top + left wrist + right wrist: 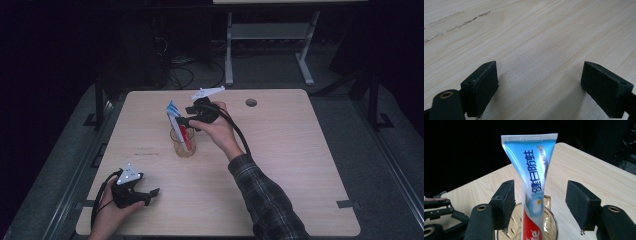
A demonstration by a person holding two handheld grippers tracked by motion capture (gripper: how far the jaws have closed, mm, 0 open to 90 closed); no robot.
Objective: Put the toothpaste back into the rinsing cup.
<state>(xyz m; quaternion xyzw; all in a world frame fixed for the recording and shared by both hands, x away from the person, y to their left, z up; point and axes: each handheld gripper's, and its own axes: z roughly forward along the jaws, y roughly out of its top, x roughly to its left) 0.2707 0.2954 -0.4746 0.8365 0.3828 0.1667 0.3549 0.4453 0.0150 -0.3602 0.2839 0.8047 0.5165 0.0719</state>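
A blue, white and red toothpaste tube [175, 116] [534, 175] stands upright, crimped end up, in a clear amber glass cup [184, 148] [552, 217] near the middle of the wooden table [290, 150]. My right gripper [183, 122] [540, 205] is level with the tube's upper half. Its jaws straddle the tube with a gap on each side, so it is open. My left gripper [151, 196] [539, 77] rests low over bare wood at the front left, open with nothing between its pads.
A round cable hole [251, 102] sits at the table's far right. Faint scuff marks [145, 151] [461, 22] lie left of the cup. Beyond the far edge stand a desk frame [229, 50] and cables on a dark floor.
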